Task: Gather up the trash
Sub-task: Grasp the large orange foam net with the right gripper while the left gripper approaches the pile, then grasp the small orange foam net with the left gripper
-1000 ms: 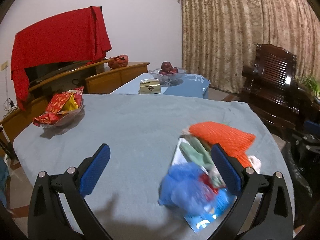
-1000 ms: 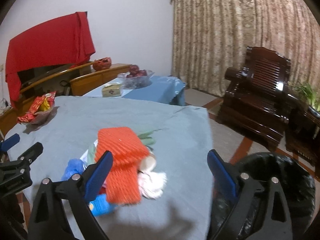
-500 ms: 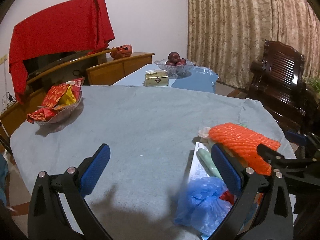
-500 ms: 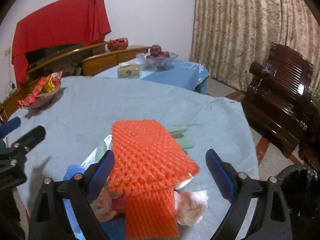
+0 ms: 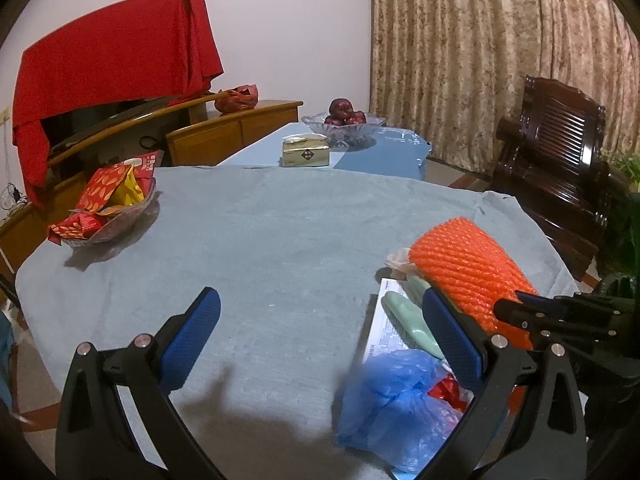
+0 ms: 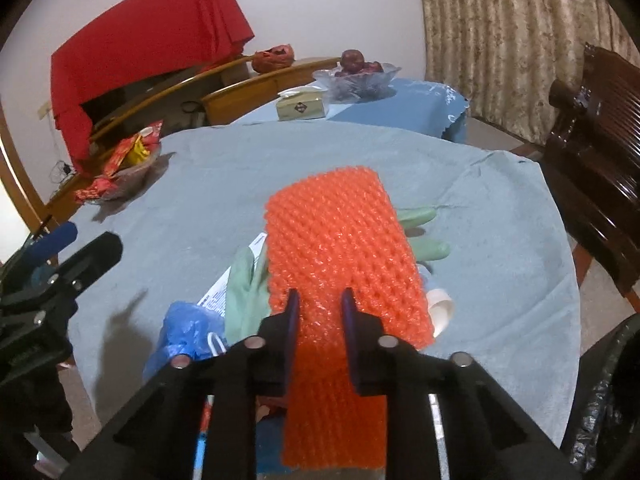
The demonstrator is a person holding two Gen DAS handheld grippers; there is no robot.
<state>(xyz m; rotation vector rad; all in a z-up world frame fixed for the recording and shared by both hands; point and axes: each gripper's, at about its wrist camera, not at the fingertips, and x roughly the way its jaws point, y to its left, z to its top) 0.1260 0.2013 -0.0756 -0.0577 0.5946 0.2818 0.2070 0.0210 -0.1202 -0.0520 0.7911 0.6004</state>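
A pile of trash lies at the near right of the grey-blue tablecloth [image 5: 280,240]. On top is an orange foam net [image 6: 340,240], with green gloves [image 6: 244,292], a blue plastic bag [image 6: 184,332], a white leaflet [image 5: 384,332] and a white cup [image 6: 440,308] around and under it. My right gripper [image 6: 321,296] has its jaws closing, and the pads pinch the near end of the orange foam net [image 5: 468,268]. My left gripper [image 5: 320,300] stands open over bare cloth, left of the pile, with the blue bag [image 5: 392,400] by its right finger.
A black-bagged bin [image 6: 608,392] stands off the table's near right edge. A snack bowl [image 5: 112,208] sits at the far left of the table. Beyond are a tissue box [image 5: 306,152], a fruit bowl [image 5: 344,120] and a dark wooden chair [image 5: 560,160].
My right gripper came down over the pile and its wide jaws closed onto the orange net. The left gripper shifted left, so the pile now lies by its right finger.
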